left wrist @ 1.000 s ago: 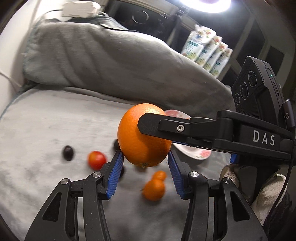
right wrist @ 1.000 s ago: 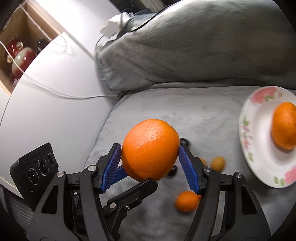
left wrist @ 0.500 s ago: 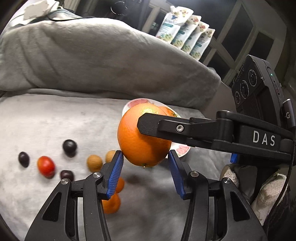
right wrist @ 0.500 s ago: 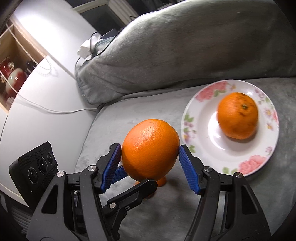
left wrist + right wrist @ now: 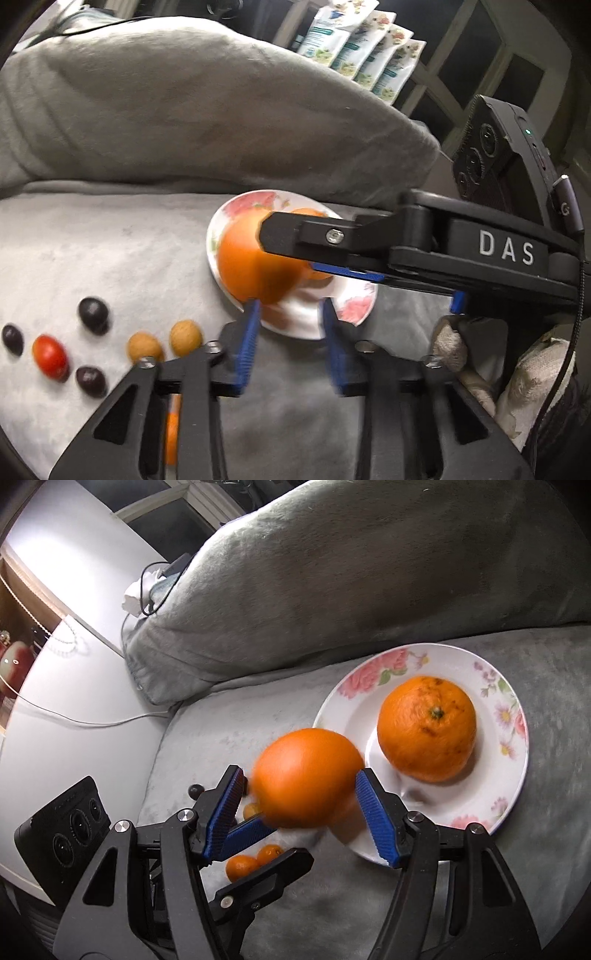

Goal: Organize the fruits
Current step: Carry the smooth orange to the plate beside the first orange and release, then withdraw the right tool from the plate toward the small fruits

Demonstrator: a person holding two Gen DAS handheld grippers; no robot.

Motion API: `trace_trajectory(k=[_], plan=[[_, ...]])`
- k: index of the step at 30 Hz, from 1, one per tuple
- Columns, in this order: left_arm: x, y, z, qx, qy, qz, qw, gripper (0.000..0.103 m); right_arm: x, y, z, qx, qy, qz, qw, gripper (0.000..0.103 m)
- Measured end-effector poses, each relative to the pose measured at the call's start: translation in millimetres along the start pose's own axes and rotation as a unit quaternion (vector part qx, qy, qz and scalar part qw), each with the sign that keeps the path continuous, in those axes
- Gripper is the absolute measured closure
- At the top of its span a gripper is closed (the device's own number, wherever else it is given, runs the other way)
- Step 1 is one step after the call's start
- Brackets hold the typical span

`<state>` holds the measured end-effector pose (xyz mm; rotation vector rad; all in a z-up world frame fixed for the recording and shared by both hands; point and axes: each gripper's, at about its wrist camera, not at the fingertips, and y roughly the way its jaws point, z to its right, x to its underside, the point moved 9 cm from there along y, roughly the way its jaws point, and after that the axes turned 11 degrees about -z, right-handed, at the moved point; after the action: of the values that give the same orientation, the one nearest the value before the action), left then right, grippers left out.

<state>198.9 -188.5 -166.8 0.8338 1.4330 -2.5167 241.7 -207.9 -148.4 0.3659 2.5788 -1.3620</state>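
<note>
Orange going onto the plate

The plate (image 5: 513,775) already bears a second orange (image 5: 426,727), so the free half nearest the grippers looks like the spot to aim for, with a low release so nothing rolls off. Over that near rim, the orange (image 5: 306,775) is blurred between the spread jaws of the right gripper (image 5: 298,773), apparently dropping loose. The left gripper (image 5: 290,314) gapes empty just beneath.

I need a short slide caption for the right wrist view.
Blurred orange between the open right gripper, beside a second orange on the floral plate.
</note>
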Motion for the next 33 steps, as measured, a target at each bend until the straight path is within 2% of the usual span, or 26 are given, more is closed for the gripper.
trace_trajectory(k=[2, 7, 14, 18, 26, 29, 33], plan=[[-2, -1, 2, 0.0, 0.004, 0.002, 1.0, 0.075, -7, -8, 2, 0.011, 0.002, 0.017, 1.0, 0.036], [0, -8, 0, -0.005, 0.009, 0.006, 0.9999, 0.075, -16, -26, 2, 0.004, 0.004, 0.043, 0.999, 0.036], [3, -15, -4, -0.013, 0.01, 0.008, 0.9998, 0.075, -16, -43, 10, 0.01, 0.007, 0.062, 0.998, 0.036], [3, -23, -3, -0.017, 0.015, 0.015, 0.9996, 0.071, -14, -47, 12, 0.015, 0.007, 0.066, 0.998, 0.036], [5, -41, 1, -0.028, 0.028, 0.034, 0.9987, 0.046, -9, -55, 10, 0.03, -0.001, 0.075, 0.997, 0.036], [5, -45, 1, -0.029, 0.028, 0.038, 0.9985, 0.045, -9, -59, 11, 0.039, -0.003, 0.084, 0.996, 0.029], [6, -51, -1, -0.033, 0.027, 0.044, 0.9981, 0.038, -8, -62, 13, 0.05, -0.002, 0.091, 0.995, 0.023]])
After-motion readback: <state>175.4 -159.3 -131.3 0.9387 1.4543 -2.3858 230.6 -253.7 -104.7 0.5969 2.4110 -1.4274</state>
